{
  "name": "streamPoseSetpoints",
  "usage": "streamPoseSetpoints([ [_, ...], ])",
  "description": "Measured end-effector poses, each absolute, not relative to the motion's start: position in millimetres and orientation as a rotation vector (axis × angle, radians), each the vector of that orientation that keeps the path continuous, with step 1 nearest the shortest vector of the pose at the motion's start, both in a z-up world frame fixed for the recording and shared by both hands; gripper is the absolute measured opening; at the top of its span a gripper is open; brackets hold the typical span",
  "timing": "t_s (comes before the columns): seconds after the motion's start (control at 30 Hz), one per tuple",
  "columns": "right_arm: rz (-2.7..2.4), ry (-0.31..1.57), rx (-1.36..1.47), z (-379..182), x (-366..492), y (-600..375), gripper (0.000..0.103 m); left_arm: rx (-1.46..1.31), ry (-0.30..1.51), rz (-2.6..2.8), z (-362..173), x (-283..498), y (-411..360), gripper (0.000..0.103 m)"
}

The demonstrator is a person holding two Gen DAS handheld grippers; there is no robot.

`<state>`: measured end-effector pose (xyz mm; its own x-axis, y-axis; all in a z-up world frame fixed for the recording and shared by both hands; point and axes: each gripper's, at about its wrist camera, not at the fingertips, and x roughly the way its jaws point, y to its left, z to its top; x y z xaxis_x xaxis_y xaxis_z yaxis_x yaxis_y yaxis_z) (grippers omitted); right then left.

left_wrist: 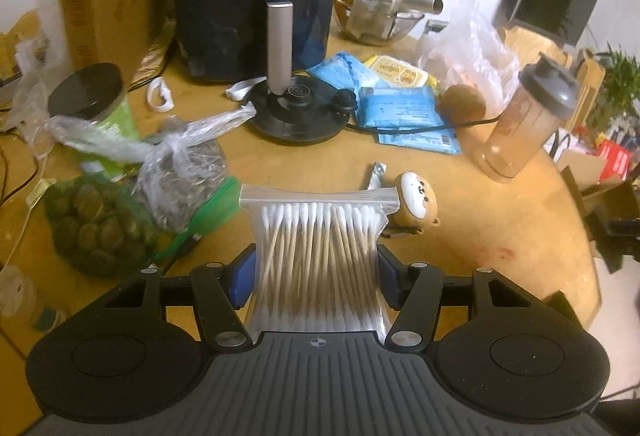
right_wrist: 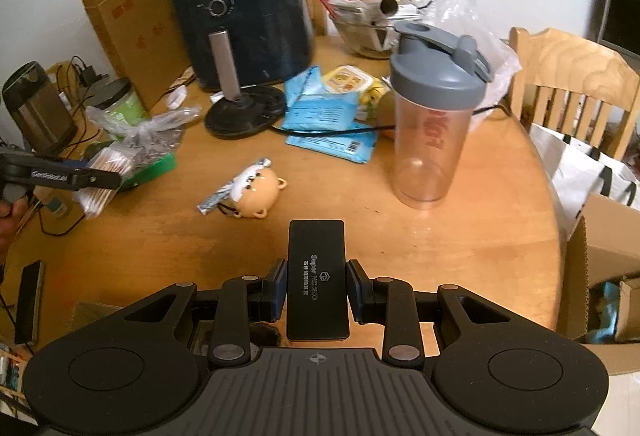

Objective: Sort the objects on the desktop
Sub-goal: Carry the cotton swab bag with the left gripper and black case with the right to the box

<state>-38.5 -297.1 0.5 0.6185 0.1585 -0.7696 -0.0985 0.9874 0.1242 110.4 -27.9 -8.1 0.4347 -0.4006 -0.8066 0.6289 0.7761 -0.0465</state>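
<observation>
Both hands are loaded, so the step in hand looks like carrying each item to its sorted spot and setting it down cleanly.

The left gripper (left_wrist: 316, 276) has its jaws closed partway onto the bag of cotton swabs (left_wrist: 318, 256), pinching the soft zip bag at its middle so the plastic waists inward; the sealed top stands free above the desk (left_wrist: 500, 236). In the right wrist view this bag shows near the desk's left edge, held over the green-netted clutter. The right gripper (right_wrist: 317, 290) has its jaws closed on the flat sides of the black case (right_wrist: 317, 280), which points forward over the near edge of the desk.

To do this well:
- Keep the squeeze on the swab bag light and steady; the bag is slippery and could slide out or crush the sticks if pressed harder.
- Lower it onto a bare patch, clear of the bear-face toy (left_wrist: 416, 202) and the small metal clip (left_wrist: 375, 175) just beyond it, before opening.
- Keep the black case level; only its middle is gripped, so a tilt may let it swing.
- Steer the right hand wide of the shaker bottle (right_wrist: 434, 116), which stands upright toward the right edge and would probably tip easily.
</observation>
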Motion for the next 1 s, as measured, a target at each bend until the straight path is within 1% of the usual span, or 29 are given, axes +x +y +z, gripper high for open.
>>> streamPoseSetpoints([
  [0.23,0.163,0.877,0.081,6.7,-43.8,-286.5,0.034,0.244,0.903,-0.644,9.0,85.4,-6.0,0.059],
  [0.67,0.205,0.821,0.054,25.9,-49.1,-268.7,0.034,0.193,0.878,-0.618,32.9,51.3,11.7,0.059],
  [1.0,0.305,0.804,0.052,28.1,-45.2,-268.8,0.034,0.116,0.924,-0.528,31.5,15.5,12.5,0.059],
])
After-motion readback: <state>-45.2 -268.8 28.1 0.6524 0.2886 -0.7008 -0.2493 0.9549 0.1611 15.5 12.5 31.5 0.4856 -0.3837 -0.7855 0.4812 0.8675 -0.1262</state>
